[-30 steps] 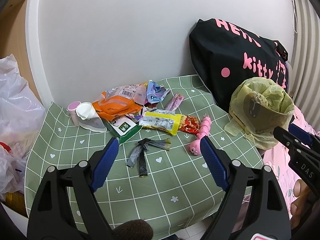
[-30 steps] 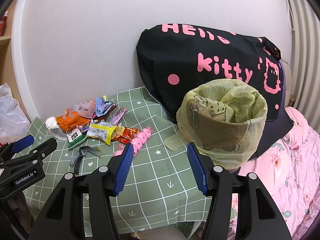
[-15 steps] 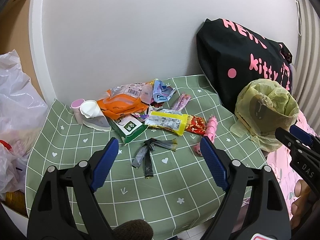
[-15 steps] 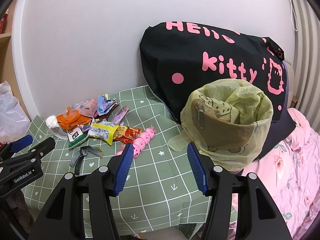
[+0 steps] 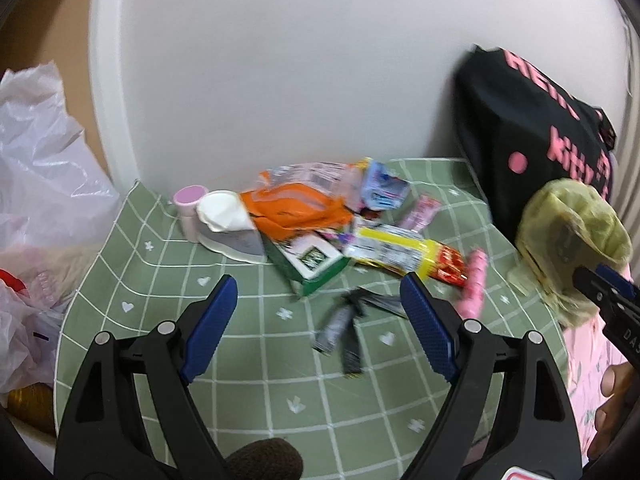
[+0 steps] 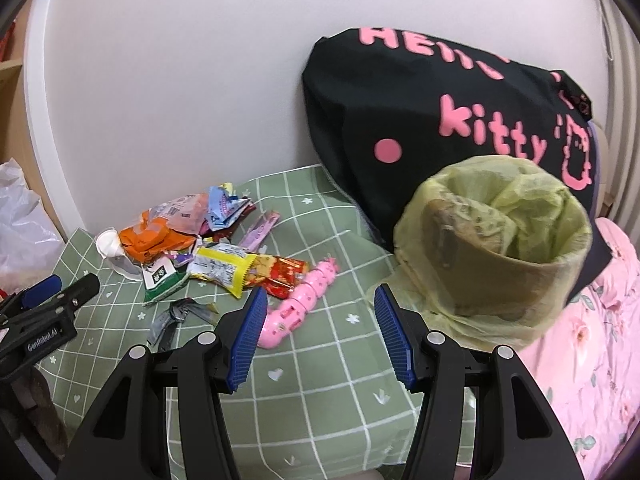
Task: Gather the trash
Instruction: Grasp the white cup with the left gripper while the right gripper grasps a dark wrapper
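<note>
A heap of wrappers lies on the green checked tablecloth [image 5: 240, 344]: an orange pack [image 5: 296, 210], a yellow packet [image 5: 390, 250], a green-white packet [image 5: 312, 262], a red wrapper [image 6: 282, 272], a dark grey wrapper [image 5: 346, 326] and a pink caterpillar-shaped piece [image 6: 298, 304]. My left gripper [image 5: 318, 300] hangs open above the cloth, the grey wrapper just ahead between its fingers. My right gripper [image 6: 320, 312] is open too, near the pink piece, empty. A bin lined with a yellow-green bag [image 6: 500, 248] stands at the right.
A black "Hello Kitty" bag [image 6: 420, 120] leans on the white wall behind the bin. Pink and white cups [image 5: 208, 212] stand at the heap's left. White plastic bags [image 5: 36, 184] crowd the left edge. Pink floral bedding [image 6: 592, 344] lies right of the table.
The left gripper has moved forward and swung left, so the heap looks bigger and sits further right; its view is motion-blurred. The right gripper has edged closer to the table. Both stay open.
</note>
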`<state>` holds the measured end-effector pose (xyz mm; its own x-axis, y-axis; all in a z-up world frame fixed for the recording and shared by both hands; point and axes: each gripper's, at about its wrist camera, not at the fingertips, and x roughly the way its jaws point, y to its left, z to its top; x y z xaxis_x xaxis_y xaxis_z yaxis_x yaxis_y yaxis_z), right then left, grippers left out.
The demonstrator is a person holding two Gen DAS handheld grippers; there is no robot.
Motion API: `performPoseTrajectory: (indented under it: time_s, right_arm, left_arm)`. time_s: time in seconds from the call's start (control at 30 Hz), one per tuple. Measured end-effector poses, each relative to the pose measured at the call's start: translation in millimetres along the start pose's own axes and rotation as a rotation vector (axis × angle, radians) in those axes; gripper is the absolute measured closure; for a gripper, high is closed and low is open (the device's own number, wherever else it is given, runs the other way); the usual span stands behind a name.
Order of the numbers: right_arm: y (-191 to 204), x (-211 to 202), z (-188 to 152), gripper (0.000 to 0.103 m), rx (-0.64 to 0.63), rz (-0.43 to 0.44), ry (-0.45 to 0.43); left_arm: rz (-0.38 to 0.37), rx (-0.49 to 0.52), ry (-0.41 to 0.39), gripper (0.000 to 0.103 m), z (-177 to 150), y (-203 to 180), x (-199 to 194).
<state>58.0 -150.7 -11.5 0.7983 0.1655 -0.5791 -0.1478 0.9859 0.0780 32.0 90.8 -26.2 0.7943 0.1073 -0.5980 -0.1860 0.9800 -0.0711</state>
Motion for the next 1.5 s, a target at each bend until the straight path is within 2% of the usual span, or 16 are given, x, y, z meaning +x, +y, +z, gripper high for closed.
performPoseTrajectory:
  time_s: [0.27,0.37,0.63,0.67,0.73,0.8,0.87,0.97,1.0,1.07,1.13,1.27,1.33,1.37,1.43,1.5]
  right_arm:
    - [28,49,15,0.050,-0.051,0.067,0.053]
    - [40,67,24,0.050,-0.081,0.079,0.067]
    - [71,109,50,0.050,-0.170,0.084,0.110]
    - [76,113,53,0.050,-0.186,0.077,0.113]
    - [80,119,58,0.050,-0.199,0.074,0.122]
    - [84,125,63,0.050,-0.196,0.082,0.134]
    - [87,131,66,0.050,-0.195,0.093,0.141]
    - [92,137,66,0.050,-0.218,0.108,0.154]
    - [92,140,66,0.050,-0.213,0.122,0.165]
    - [91,143,64,0.050,-0.201,0.152,0.183]
    - [90,147,59,0.050,-0.221,0.236,0.213]
    - [100,147,40,0.050,-0.359,0.400,0.251]
    - [108,153,26,0.050,-0.424,0.446,0.306]
    - [113,158,20,0.050,-0.427,0.497,0.336]
    - [123,166,13,0.050,-0.452,0.545,0.357]
    - [135,177,5,0.050,-0.483,0.551,0.384]
  left_arm:
    - [0.031,-0.107,0.029,0.022,20,55,38]
    - [0.029,-0.151,0.068,0.015,31,74,59]
    - [0.010,-0.302,0.183,0.015,54,109,116]
    - [0.009,-0.310,0.195,0.016,55,111,122]
    - [0.012,-0.335,0.217,0.029,57,117,134]
    - [0.009,-0.377,0.234,0.035,57,125,144]
    - [0.007,-0.408,0.230,0.037,58,133,149]
    - [-0.023,-0.430,0.222,0.047,59,136,146]
    - [-0.032,-0.425,0.221,0.052,59,135,144]
    - [-0.044,-0.410,0.228,0.054,61,133,143]
    - [-0.042,-0.383,0.236,0.054,63,129,141]
    - [-0.044,-0.345,0.219,0.054,62,128,132]
    - [-0.040,-0.343,0.227,0.054,60,130,126]
    - [-0.054,-0.349,0.232,0.054,57,132,124]
    - [-0.076,-0.335,0.226,0.054,55,134,116]
    - [-0.078,-0.325,0.222,0.054,53,134,110]
